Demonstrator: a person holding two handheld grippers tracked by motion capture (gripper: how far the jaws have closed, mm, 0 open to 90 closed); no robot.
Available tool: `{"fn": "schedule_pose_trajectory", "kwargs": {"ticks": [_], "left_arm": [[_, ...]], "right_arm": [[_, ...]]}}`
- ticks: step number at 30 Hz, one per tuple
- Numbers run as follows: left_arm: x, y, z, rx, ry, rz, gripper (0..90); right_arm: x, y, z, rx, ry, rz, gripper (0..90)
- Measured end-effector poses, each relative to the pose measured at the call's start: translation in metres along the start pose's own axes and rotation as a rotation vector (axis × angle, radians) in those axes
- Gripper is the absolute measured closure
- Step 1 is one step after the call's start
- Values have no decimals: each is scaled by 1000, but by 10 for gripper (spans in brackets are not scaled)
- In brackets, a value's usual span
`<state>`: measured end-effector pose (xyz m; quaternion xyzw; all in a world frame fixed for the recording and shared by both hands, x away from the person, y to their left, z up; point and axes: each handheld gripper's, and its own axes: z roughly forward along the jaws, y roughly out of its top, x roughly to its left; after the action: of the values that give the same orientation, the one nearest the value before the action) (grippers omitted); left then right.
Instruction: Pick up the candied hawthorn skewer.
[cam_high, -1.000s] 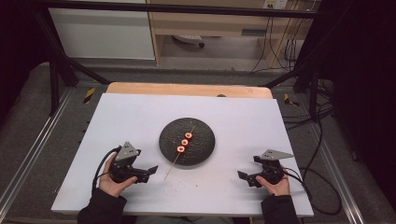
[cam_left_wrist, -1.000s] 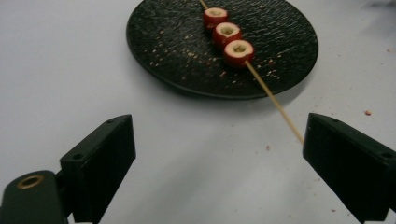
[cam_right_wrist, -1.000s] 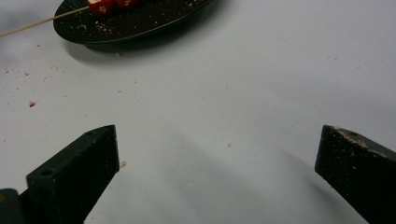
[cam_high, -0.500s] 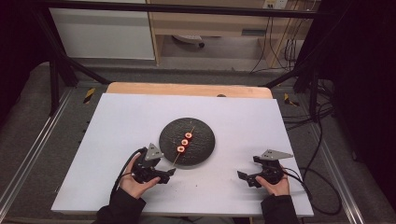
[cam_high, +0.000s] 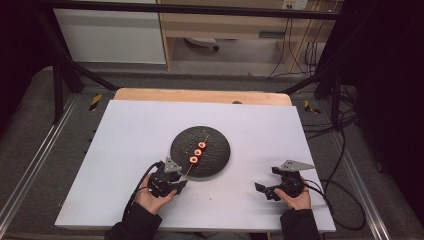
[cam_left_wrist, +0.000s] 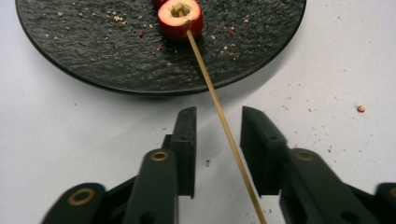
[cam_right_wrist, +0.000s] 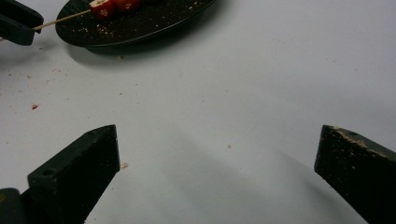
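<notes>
You are working at a white table (cam_high: 125, 150) whose top is speckled with crumbs, a strip of bare wood showing along its far edge. A round black plate (cam_high: 215, 142) is sitting near the middle, carrying a wooden skewer (cam_left_wrist: 219, 116) threaded with red fruit pieces (cam_high: 198, 152). The skewer's bare end is sticking out over the plate's near rim, and your left gripper (cam_high: 176, 186) is resting there on the table: its jaws have just been closing, with the stick lying between them, a gap still showing on either side, so they are not yet pressing it. Your right gripper (cam_high: 266, 182) is resting well apart, toward the table's right, its jaws standing wide with nothing between them. Beyond the table, grey carpet, a white cabinet (cam_high: 110, 32), a pale wooden shelf (cam_high: 225, 25) and hanging cables (cam_high: 300, 55) are filling the dim room.
</notes>
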<state>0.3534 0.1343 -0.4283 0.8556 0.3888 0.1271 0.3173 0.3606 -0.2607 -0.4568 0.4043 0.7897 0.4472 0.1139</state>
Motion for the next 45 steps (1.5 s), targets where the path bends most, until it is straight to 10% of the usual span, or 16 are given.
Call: {"fn": "schedule_pose_trajectory", "kwargs": {"ticks": [13,45], "left_arm": [[-6,4,5,10,46,-41,861],[24,-28,-28,-210,-64,-64,882]], "right_arm": [[0,0,1,-3,13,7,14],[2,1,1,-5,8,11,7]]}}
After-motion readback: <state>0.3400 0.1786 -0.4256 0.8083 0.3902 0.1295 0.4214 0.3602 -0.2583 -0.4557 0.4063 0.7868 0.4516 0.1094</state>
